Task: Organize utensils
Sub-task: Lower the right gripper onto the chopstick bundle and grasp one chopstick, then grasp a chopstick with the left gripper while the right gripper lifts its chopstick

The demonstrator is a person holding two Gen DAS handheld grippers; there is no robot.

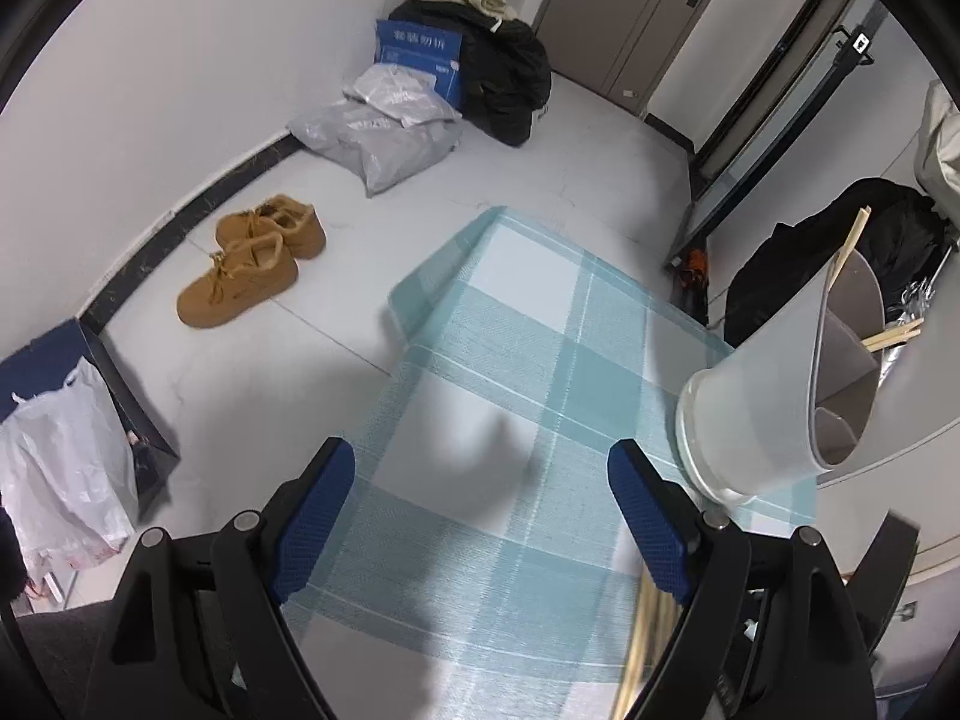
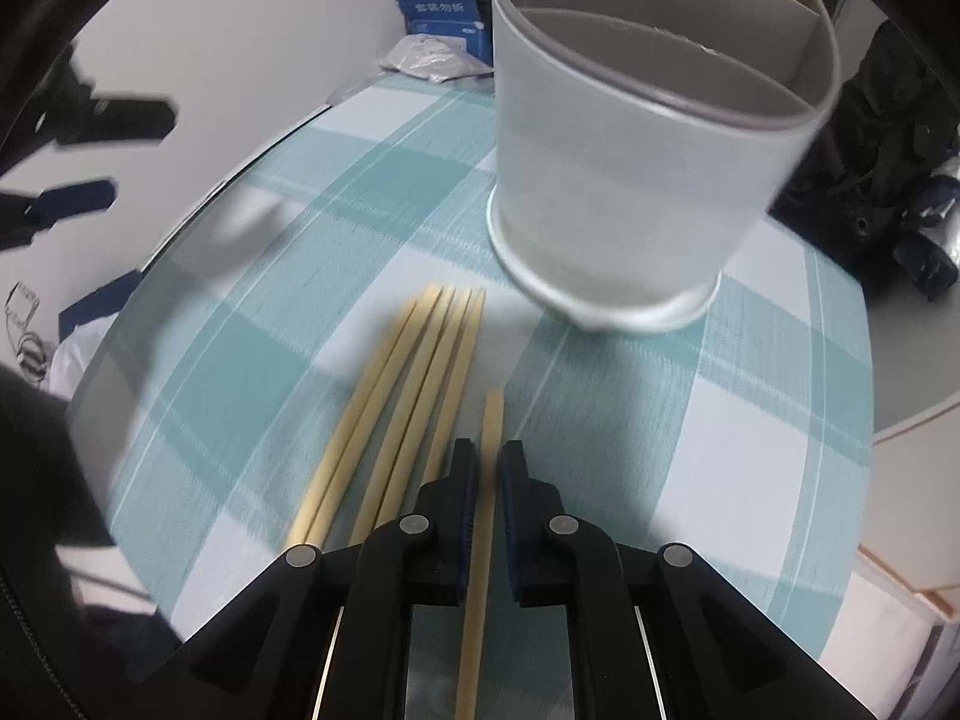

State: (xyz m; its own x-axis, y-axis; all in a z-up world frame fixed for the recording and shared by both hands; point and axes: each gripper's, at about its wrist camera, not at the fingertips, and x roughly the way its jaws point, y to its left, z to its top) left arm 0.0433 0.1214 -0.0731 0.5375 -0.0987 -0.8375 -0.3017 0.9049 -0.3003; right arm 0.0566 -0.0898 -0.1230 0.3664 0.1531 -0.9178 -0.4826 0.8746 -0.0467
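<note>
From the left wrist, our left gripper (image 1: 480, 516) hangs released over the checked tablecloth (image 1: 540, 360), nothing between its pads. The divided holder (image 1: 780, 384) stands at the right with chopsticks (image 1: 888, 339) in its far compartment.

From the right wrist, our right gripper (image 2: 489, 516) is clenched on a single chopstick (image 2: 487, 450) beside the loose chopsticks (image 2: 408, 396), probably five. We should lift straight, keep it aligned, then tip it into that same compartment.
</note>
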